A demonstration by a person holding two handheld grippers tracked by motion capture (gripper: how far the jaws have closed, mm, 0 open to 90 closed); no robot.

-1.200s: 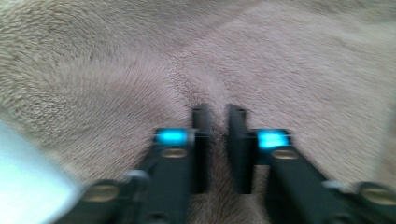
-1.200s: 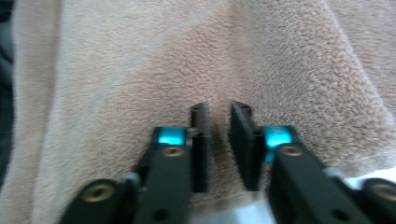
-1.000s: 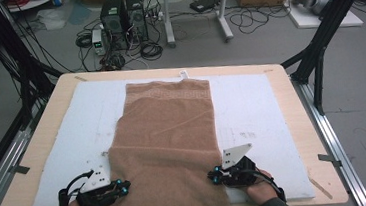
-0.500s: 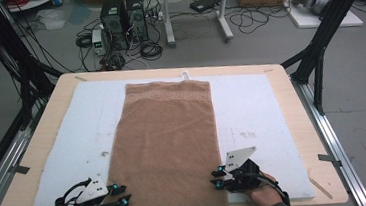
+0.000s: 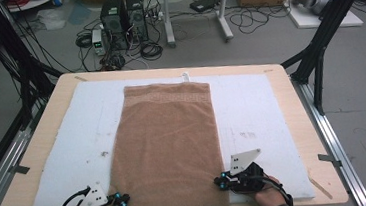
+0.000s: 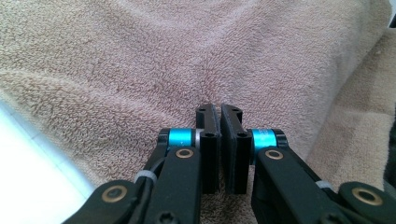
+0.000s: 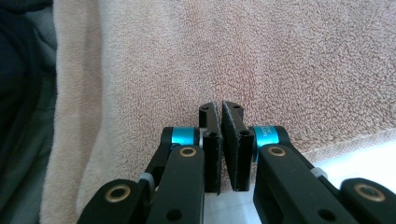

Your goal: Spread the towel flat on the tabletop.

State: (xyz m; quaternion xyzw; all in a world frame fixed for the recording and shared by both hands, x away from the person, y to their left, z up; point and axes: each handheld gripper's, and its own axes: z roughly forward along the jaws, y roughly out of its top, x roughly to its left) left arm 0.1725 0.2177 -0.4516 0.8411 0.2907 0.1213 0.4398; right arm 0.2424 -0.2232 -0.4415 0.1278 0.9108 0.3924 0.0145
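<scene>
A brown towel [image 5: 169, 139] lies flat lengthwise on the white mat [image 5: 262, 111], its patterned band at the far end. My left gripper [image 5: 122, 201] sits at the towel's near left corner, pointing right onto its edge. My right gripper [image 5: 219, 182] sits at the near right corner, pointing left. In the left gripper view the left gripper [image 6: 219, 109] has just closed over the terry cloth [image 6: 187, 56], and I see no cloth between its pads. In the right gripper view the right gripper [image 7: 219, 105] has also just closed, above the towel's edge [image 7: 280, 60], with only a dark slit between its pads.
The mat covers a wooden table [image 5: 303, 122] with black frame posts at its sides. Computers and cables [image 5: 124, 23] lie on the floor beyond the far edge. A small white tab [image 5: 184, 75] sits at the mat's far edge.
Both grippers have slid slightly outward and toward the near edge, from lying on the towel's corners to resting at its side edges. The towel's near end lies a little flatter.
</scene>
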